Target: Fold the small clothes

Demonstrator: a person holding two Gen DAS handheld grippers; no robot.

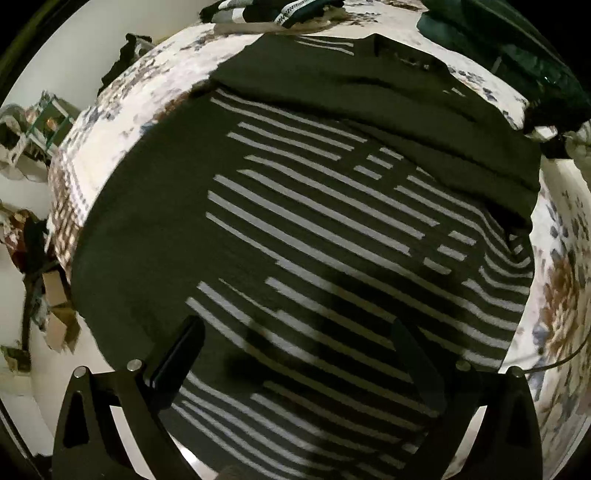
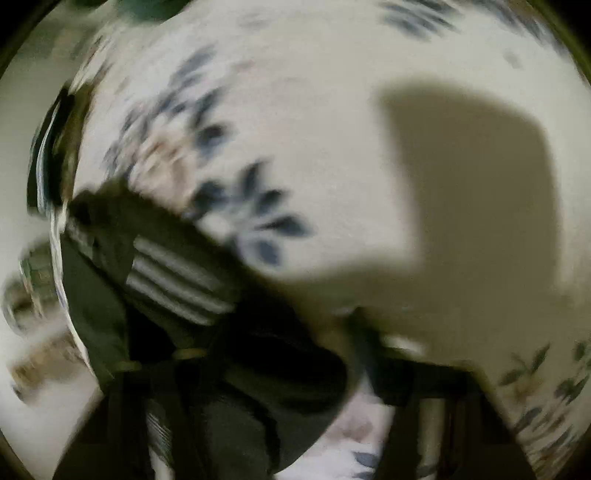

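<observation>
A dark green shirt with white stripes (image 1: 295, 221) lies spread on a floral bedsheet (image 1: 122, 96), its far part folded over. My left gripper (image 1: 295, 354) hovers just above the shirt's near part with its fingers wide apart and empty. The right wrist view is heavily blurred. In it a corner of the same striped shirt (image 2: 173, 280) lies on the floral sheet (image 2: 295, 129) and reaches down between the dark fingers of my right gripper (image 2: 291, 373). The blur hides whether those fingers pinch the cloth.
More dark clothes (image 1: 280, 11) are piled at the far edge of the bed, and a dark green garment (image 1: 517, 44) lies at the far right. Cardboard and clutter (image 1: 44, 288) sit on the floor at the left. A large shadow (image 2: 472, 206) falls on the sheet.
</observation>
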